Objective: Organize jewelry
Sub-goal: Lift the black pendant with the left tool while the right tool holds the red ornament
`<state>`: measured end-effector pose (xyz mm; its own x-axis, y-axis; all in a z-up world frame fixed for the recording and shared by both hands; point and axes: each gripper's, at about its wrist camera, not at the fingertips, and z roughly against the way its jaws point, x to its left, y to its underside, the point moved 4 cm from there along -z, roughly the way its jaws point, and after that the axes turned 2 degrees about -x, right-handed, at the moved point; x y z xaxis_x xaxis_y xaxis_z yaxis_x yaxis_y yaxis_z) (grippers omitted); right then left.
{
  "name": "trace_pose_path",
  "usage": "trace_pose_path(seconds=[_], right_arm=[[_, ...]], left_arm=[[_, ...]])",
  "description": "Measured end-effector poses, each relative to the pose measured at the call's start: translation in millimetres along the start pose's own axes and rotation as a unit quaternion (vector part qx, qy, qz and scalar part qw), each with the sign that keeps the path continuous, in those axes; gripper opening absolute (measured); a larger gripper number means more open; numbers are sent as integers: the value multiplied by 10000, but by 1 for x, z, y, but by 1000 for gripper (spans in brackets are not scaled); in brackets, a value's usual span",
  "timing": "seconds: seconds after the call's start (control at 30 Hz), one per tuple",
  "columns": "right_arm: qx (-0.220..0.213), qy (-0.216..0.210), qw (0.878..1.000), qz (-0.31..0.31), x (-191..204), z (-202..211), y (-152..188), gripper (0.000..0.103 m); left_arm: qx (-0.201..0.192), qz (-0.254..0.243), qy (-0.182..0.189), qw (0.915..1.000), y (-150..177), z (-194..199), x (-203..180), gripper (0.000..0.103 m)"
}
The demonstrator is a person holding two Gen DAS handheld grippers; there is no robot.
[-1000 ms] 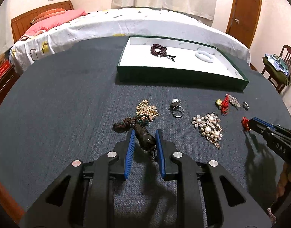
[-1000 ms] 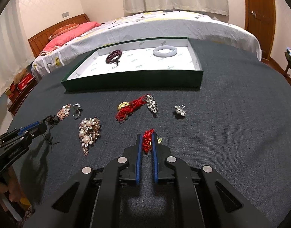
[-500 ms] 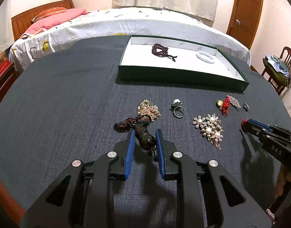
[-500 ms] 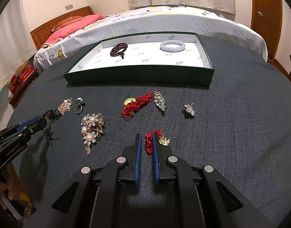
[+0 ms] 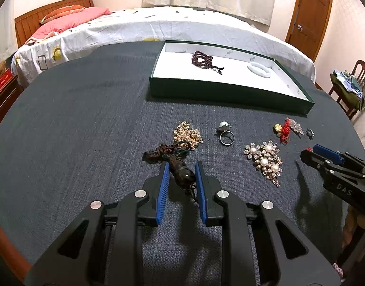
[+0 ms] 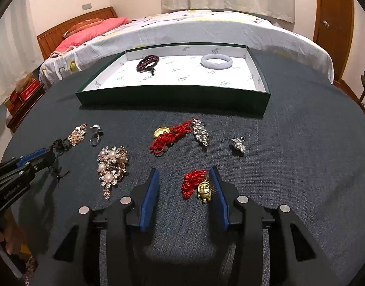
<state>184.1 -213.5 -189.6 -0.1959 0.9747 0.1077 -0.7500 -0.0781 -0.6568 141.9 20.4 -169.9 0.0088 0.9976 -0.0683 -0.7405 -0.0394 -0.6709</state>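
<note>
Your left wrist view shows the left gripper [image 5: 181, 169] low over the dark cloth table [image 5: 75, 124], its blue pads closed against the dark pendant [image 5: 182, 175] of a brown cord necklace [image 5: 158, 152]; the cord trails forward to touch the gold chain cluster [image 5: 188, 134]. Only this view shows that contact; in the right wrist view the same pendant is hidden behind the left gripper's fingers.

Your right wrist view shows the right gripper [image 6: 183, 181] with its jaws spread wide, holding nothing. The red cord charm [image 6: 192, 184] with its gold figure [image 6: 204, 191] lies on the cloth between the pads, just beside the right pad.

From left to right, the silver ring [image 5: 226, 134], pearl brooch [image 5: 263, 158], red knot piece [image 6: 170, 135], crystal leaf [image 6: 201, 133] and small silver charm [image 6: 239, 144] lie apart on the cloth.

The green tray [image 6: 172, 95] sits beyond them, holding a dark bead bracelet [image 6: 146, 63] and a white bangle [image 6: 216, 61]. Bare cloth separates the tray from the jewelry row.
</note>
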Motion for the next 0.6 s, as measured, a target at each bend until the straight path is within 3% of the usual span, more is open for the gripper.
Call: trace_pose_path(seconds=[0.07,0.23,0.6], right_arm=[[27,9,10000,21,-1,-2,1,25],[-43,-14,10000,19,-3,2,2,13],[-294,-74,9995,-120,-6,18,0,11]], left_arm=[[-3,-8,2,10000,0,0,-1,22],[-2,-26,18,10000,1,-1,-3,22],[-127,-85,75,9999,-4,8,-9,22]])
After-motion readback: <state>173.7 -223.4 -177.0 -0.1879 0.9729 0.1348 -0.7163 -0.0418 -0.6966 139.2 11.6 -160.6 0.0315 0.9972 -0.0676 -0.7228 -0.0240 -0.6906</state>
